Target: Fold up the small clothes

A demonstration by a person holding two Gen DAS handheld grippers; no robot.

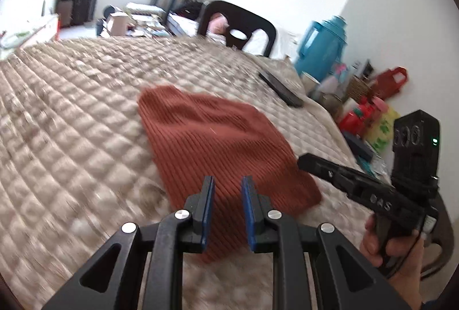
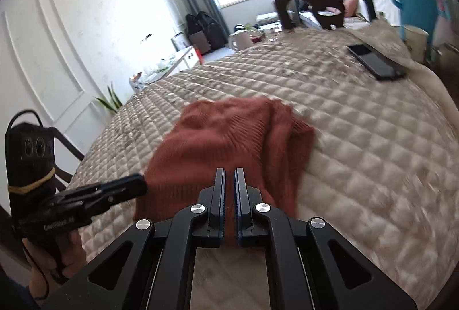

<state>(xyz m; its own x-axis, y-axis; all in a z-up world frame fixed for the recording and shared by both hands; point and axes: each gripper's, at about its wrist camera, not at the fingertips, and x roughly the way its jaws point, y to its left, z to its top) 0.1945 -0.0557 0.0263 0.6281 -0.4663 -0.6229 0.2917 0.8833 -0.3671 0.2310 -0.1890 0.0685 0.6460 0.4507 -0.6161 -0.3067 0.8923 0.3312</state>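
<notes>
Rust knit garment [image 1: 218, 143] is spread flat on quilted bed [image 1: 71, 109]. L gripper [image 1: 228, 183] is held slightly apart w/ nothing clamped. R gripper [image 2: 230, 175] is closed, empty.

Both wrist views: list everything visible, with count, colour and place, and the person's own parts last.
Rust-red ribbed knit garment: one, lying on the quilt, under both grippers.
Beige quilted bedspread: one, covers the bed.
Black slab-shaped device: one, on the quilt's far right.
Dark wooden chair: one, beyond the bed.
Teal thermos jug: one, right of the bed.
Left gripper: black, blue pads, jaws slightly apart, nothing between them.
Right gripper: black, nearly shut, empty.
Hand: holds the right gripper.
</notes>
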